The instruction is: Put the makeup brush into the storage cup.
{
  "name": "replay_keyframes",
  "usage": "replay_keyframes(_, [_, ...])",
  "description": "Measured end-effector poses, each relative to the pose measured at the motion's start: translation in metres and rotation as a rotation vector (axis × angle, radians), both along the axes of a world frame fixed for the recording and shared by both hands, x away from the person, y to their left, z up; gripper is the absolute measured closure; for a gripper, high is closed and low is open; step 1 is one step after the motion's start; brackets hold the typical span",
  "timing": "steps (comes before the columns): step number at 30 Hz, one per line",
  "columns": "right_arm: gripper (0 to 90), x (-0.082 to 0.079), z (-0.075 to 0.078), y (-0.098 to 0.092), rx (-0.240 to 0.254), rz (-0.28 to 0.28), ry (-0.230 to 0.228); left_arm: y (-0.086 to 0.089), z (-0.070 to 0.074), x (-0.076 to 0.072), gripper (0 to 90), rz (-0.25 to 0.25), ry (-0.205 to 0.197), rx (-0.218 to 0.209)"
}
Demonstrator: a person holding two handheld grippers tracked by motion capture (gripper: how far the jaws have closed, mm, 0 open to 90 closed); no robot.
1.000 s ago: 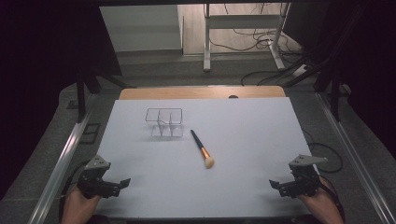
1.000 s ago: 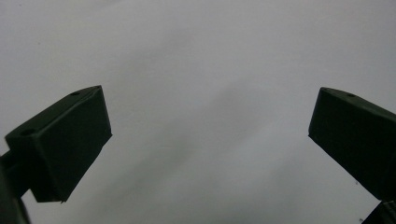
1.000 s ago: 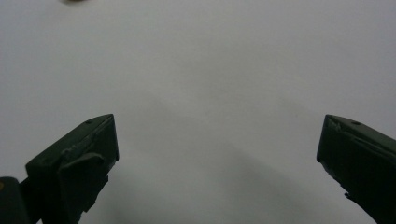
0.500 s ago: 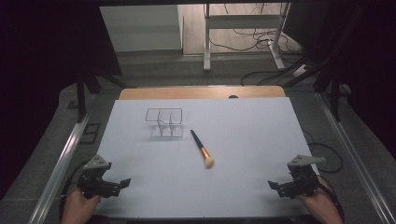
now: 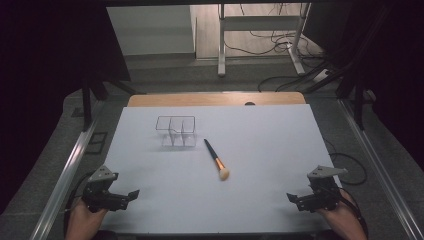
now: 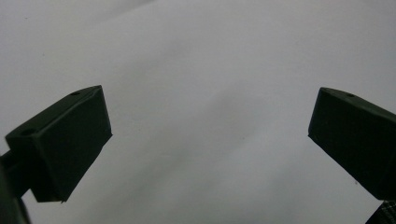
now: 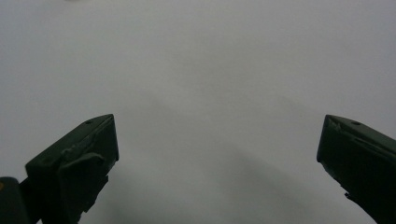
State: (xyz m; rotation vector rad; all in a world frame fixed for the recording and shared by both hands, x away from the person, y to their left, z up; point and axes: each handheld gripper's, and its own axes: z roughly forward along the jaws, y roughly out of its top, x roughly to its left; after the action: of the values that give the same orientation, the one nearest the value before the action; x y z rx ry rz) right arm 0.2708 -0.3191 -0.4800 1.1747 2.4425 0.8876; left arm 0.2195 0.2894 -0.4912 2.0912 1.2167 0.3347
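High view: your left gripper point(image 5: 131, 194) and right gripper point(image 5: 292, 198) gape empty; the slim, fluffy-tipped brush point(image 5: 216, 159) lies untouched.

A lab-like recording room, not a home; a white table point(image 5: 270, 150) with a wooden far edge sits inside a frame of metal rails point(image 5: 65, 170) running along both sides; dark curtains point(image 5: 50, 50) close in the left and right; beyond the table, grey carpet gives way to a pale wood floor, where a white metal stand point(image 5: 260, 35) rises among loose black cables point(image 5: 280, 75); lighting falls on the table while the surroundings stay dim.
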Motion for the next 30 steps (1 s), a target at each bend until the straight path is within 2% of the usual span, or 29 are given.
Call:
replay_keyframes(11, [0.0,-0.001,0.006,0.007,-0.007,0.015,-0.026,-0.001,-0.001,0.001,0.0,0.005,0.01,0.015])
replay_keyframes(19, [0.0,0.0,0.007,0.008,-0.014,0.014,-0.026,-0.003,-0.003,0.002,0.0,-0.003,0.021,0.036])
replay_keyframes(30, [0.0,0.003,0.013,0.017,0.016,0.005,-0.005,-0.005,-0.005,0.002,0.0,-0.005,0.029,0.061])
